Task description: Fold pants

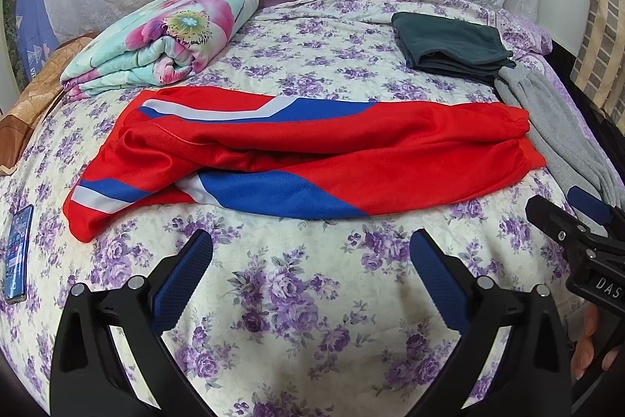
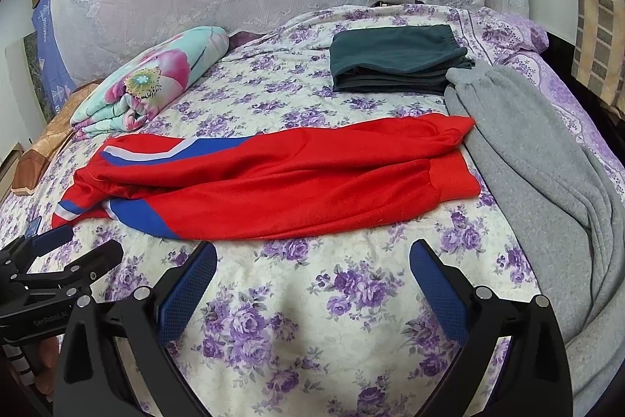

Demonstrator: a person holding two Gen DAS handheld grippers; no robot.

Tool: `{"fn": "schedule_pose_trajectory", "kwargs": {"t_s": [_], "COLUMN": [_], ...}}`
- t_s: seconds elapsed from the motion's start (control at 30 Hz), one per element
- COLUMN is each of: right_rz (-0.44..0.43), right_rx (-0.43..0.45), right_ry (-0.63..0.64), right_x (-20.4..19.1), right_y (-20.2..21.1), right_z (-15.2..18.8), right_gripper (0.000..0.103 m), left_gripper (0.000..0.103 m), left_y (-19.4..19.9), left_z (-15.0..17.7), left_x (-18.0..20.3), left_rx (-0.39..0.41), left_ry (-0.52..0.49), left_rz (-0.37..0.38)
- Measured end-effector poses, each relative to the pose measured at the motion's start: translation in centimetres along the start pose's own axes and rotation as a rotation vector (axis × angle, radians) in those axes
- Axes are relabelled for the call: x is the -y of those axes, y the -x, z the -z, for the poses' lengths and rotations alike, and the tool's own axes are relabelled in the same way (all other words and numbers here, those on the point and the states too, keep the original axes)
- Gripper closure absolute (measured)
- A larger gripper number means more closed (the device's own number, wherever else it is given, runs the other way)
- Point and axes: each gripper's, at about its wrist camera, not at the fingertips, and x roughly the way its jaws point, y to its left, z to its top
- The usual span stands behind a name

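We hover both grippers, left (image 1: 310, 260) and right (image 2: 312, 270), jaws open, near the bed's (image 2: 297, 319) front edge; red pants (image 2: 273, 182) lie lengthwise, awaiting a first grasp.

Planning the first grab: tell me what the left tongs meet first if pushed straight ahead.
Likely the near edge of the red pants. The left tongs stand open over bare floral bedspread, with nothing between; depth is uncertain.

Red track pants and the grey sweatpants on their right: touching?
Touching. The right wrist view shows the red track pants' cuff end lying against the grey sweatpants' edge, no bedspread visible between them. Both grippers are open and clear of them.
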Motion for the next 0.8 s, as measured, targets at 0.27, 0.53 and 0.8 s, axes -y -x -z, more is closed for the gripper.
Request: {"fn": "schedule_pose_trajectory", "kwargs": {"t_s": [0.27, 0.53, 0.8], "right_rz": [0.004, 0.003, 0.005], "right_rx": [-0.007, -0.012, -0.016], "right_ry": [-0.003, 0.0, -0.002], "right_x": [-0.2, -0.3, -0.33], "right_y": [-0.21, -0.36, -0.47], "right_z": [-0.05, -0.16, -0.09], "right_gripper": [0.003, 0.003, 0.003], "left_gripper": [0.004, 0.005, 0.005], "left_y": [-0.05, -0.05, -0.15], "left_z": [0.11, 0.07, 0.11], "left_x": [-0.05, -0.07, -0.09], "left_rx": [-0.003, -0.005, -0.004], "left_ry": [0.002, 0.002, 0.003], "left_rz": [0.001, 0.002, 0.004]}}
